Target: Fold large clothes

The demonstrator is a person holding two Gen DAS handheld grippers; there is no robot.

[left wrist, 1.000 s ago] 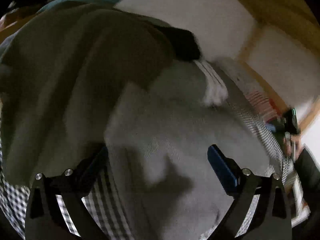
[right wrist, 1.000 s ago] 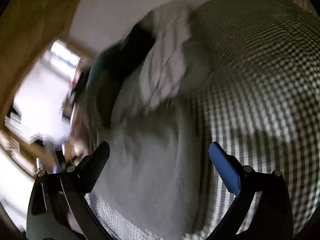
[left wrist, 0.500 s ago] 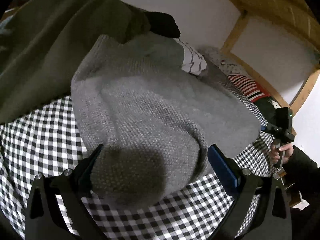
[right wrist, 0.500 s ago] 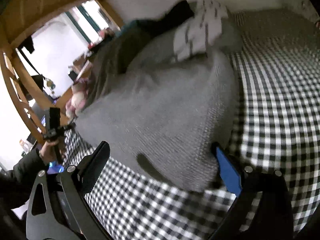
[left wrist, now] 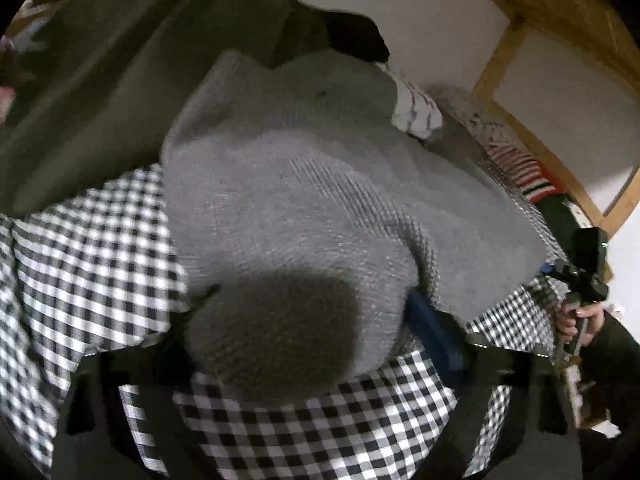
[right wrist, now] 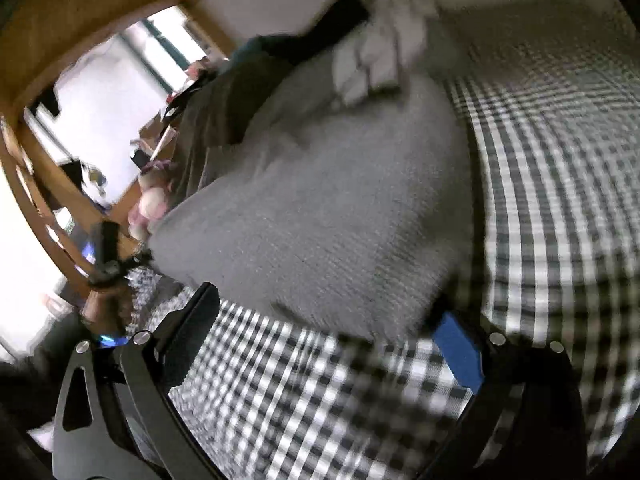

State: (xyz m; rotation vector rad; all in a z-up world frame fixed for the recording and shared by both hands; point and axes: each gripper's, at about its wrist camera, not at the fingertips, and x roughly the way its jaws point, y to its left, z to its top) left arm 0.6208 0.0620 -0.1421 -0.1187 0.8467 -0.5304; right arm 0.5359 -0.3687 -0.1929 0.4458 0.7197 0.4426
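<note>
A grey knitted sweater (left wrist: 304, 200) lies spread on a black-and-white checked bed cover (left wrist: 92, 248); it also shows in the right wrist view (right wrist: 320, 216). My left gripper (left wrist: 308, 320) is open, its jaws wide apart on either side of the sweater's near corner, low over it. My right gripper (right wrist: 332, 320) is open, its blue pad (right wrist: 460, 348) touching the sweater's near edge, black finger (right wrist: 192, 320) over the cover. The right gripper shows in the left wrist view (left wrist: 580, 280), held by a hand.
A dark olive garment (left wrist: 120, 72) lies behind the sweater at left, with a black item (left wrist: 356, 36) and a white striped cloth (left wrist: 416, 108) beyond it. A wooden bed frame (left wrist: 504, 60) and white wall stand at the back. A red striped cloth (left wrist: 520, 168) lies at right.
Both grippers have pulled back and lowered toward the sweater's near edge. The sweater, earlier close and blurred, now lies flat on the cover.
</note>
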